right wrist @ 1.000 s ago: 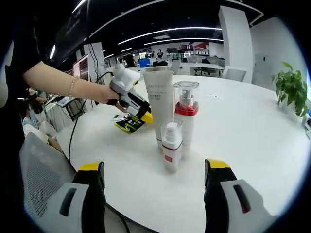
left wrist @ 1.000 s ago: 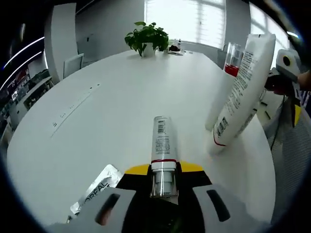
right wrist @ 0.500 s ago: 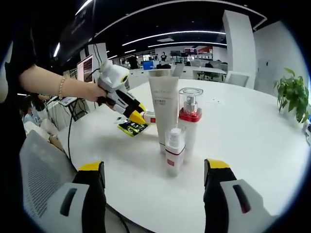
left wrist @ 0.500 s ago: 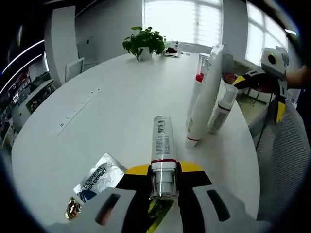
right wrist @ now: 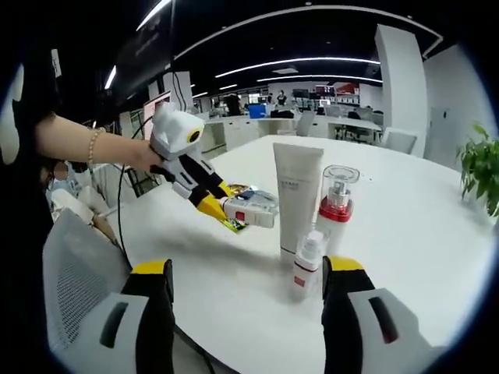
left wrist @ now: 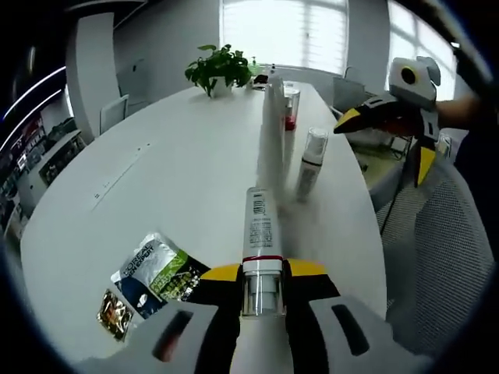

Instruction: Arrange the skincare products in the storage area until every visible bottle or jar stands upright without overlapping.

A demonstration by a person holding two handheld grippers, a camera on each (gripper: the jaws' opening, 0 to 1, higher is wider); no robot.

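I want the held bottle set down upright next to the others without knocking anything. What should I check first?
1. Left gripper shut on the pump bottle: ok.
2. Pump bottle upright: not ok, it lies level in the air.
3. Tube, red-collared bottle and small bottle standing: ok.
4. Bare table beside them: ok.
5. Sachets away from the group: ok.
6. Right gripper open: ok.

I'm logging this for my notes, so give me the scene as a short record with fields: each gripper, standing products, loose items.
left gripper: shut on white pump bottle with red band, held lying above white round table
right gripper: open, holding nothing
standing upright: tall white tube, clear-capped red-collared pump bottle, small white bottle
loose items: foil sachets
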